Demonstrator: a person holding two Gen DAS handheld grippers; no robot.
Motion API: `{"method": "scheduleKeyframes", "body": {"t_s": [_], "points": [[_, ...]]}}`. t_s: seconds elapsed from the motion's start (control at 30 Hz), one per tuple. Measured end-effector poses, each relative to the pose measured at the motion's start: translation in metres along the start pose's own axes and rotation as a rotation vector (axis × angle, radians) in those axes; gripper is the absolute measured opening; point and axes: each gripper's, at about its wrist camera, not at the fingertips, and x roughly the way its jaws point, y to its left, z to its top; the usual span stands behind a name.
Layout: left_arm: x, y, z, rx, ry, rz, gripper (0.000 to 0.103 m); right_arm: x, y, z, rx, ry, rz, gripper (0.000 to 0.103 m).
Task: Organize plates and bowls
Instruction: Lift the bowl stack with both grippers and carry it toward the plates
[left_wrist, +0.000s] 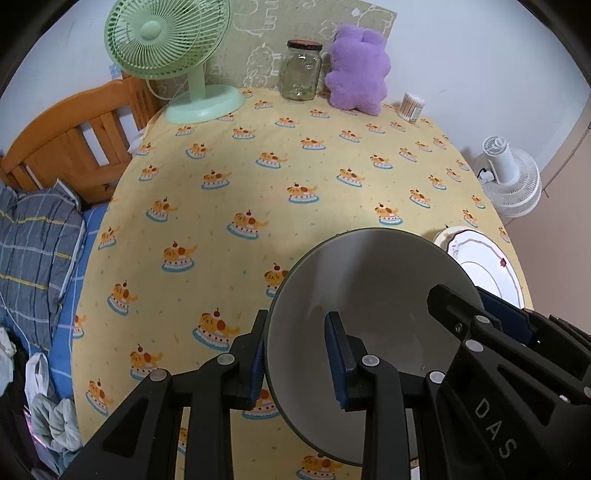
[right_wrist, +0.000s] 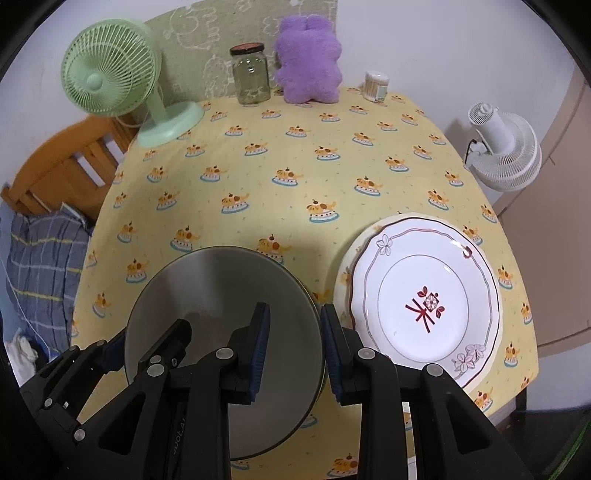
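Observation:
A grey bowl (left_wrist: 369, 314) with a dark rim sits at the near edge of the yellow tablecloth; it also shows in the right wrist view (right_wrist: 221, 314). My left gripper (left_wrist: 297, 354) straddles its left rim, one finger outside, one inside, jaws parted. My right gripper (right_wrist: 293, 341) straddles its right rim the same way and shows in the left wrist view (left_wrist: 476, 314). A white flower-patterned plate (right_wrist: 424, 299) lies on a cream plate (right_wrist: 341, 280) just right of the bowl; the white plate also shows in the left wrist view (left_wrist: 484, 262).
At the table's far edge stand a green fan (right_wrist: 110, 74), a glass jar (right_wrist: 251, 74), a purple plush toy (right_wrist: 308, 59) and a cotton-swab tub (right_wrist: 376, 86). A wooden bed frame (left_wrist: 74, 144) with bedding is left; a white fan (right_wrist: 506, 147) is right.

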Motion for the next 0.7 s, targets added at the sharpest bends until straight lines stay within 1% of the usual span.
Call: {"method": "scheduleKeyframes", "body": {"t_s": [0.2, 0.3, 0.53, 0.7], "points": [[0.01, -0.001, 0.0, -0.019, 0.022, -0.007, 0.027, 0.007, 0.0, 0.004, -0.037, 0.012, -0.023, 0.032], [0.013, -0.003, -0.001, -0.017, 0.016, 0.007, 0.027, 0.01, 0.001, 0.004, -0.063, 0.012, -0.035, 0.032], [0.015, -0.004, -0.001, -0.017, 0.012, 0.017, 0.027, 0.012, 0.001, 0.006, -0.089, 0.007, -0.033, 0.032], [0.014, -0.009, -0.002, 0.007, 0.01, 0.04, 0.027, 0.012, -0.003, 0.003, -0.086, 0.001, -0.018, 0.032]]}}
